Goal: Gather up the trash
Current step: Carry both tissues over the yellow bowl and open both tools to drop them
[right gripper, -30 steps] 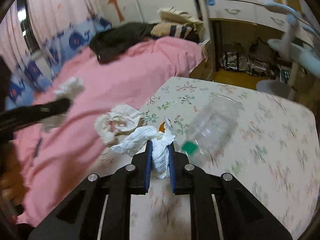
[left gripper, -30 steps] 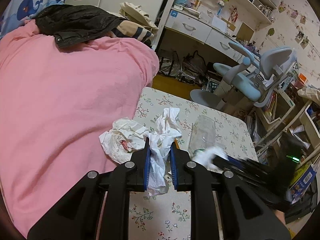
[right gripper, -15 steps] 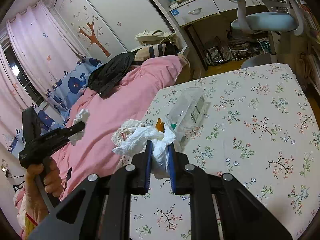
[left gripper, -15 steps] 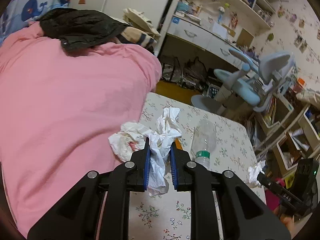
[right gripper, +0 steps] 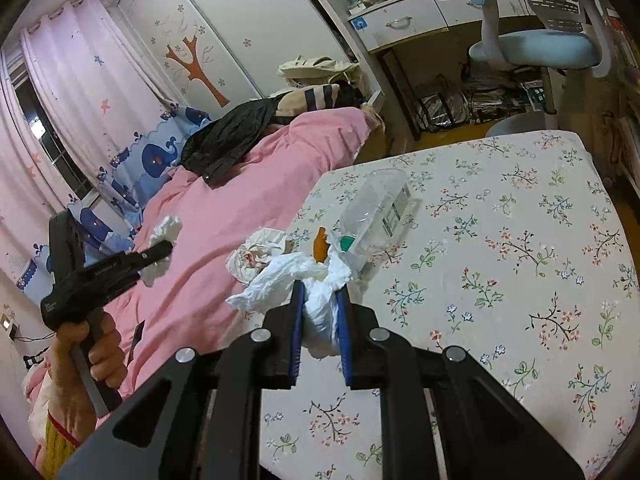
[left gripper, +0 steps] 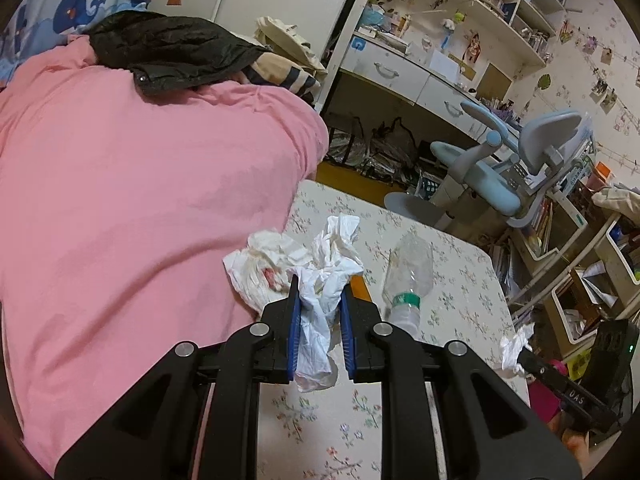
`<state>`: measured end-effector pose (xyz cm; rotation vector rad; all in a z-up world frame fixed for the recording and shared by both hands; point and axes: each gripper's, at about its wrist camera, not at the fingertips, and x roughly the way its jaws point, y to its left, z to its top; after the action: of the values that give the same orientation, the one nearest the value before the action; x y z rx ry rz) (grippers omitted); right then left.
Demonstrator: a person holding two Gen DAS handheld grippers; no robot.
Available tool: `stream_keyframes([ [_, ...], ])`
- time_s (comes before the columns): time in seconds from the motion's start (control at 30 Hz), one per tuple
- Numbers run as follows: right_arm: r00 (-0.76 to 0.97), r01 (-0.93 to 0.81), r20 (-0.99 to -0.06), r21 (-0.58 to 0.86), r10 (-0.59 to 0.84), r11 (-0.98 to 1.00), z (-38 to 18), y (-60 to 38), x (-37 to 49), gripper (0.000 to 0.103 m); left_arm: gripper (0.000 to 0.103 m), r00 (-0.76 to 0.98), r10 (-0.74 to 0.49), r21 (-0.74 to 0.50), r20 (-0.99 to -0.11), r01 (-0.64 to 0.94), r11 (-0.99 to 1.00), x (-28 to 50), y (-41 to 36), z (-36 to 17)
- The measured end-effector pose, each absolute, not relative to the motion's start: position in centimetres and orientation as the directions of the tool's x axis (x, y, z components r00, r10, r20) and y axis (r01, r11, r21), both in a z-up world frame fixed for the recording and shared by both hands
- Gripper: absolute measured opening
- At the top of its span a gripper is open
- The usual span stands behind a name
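Left wrist view: both grippers clench tissue, lifted off the table.

Nearest, the left gripper [left gripper: 319,312] pinches a tissue [left gripper: 320,320]; the right gripper [right gripper: 320,312] grips its own wad [right gripper: 316,316] and has swung out to the side since a second ago. Beyond, on the table [right gripper: 520,240], a crumpled tissue [right gripper: 256,254], an orange scrap [right gripper: 320,244] and a bottle [right gripper: 376,208] lie uncollected, so pickup seems only partly done.

Crinkled white tissue paper [left gripper: 320,280] sits matt between the smooth blue pads [left gripper: 295,344], clear glossy plastic on the bottle [right gripper: 376,210], printed floral cloth across the table [right gripper: 520,280], soft pink cotton on the duvet [left gripper: 140,200], shiny black jacket [left gripper: 172,50].
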<state>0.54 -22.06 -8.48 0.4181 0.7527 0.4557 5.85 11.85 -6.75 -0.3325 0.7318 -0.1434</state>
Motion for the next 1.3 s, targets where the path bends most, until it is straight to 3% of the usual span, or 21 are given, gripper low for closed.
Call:
stream_keyframes([
  [0.7, 0.625, -0.218, -0.559, 0.544, 0.544, 0.810, -10.1, -21.3, -8.2, 0.018, 0.016, 0.618, -0.320, -0.280, -0.718, 0.164, 0.946, -6.7, 4.9, -11.8],
  [1.3, 0.533, -0.154, -0.648, 0.558, 0.544, 0.815, -14.4, -20.0, -16.0, 0.019, 0.016, 0.566, -0.325, -0.259, -0.758, 0.198, 0.946, -13.2, 2.4, -13.8],
])
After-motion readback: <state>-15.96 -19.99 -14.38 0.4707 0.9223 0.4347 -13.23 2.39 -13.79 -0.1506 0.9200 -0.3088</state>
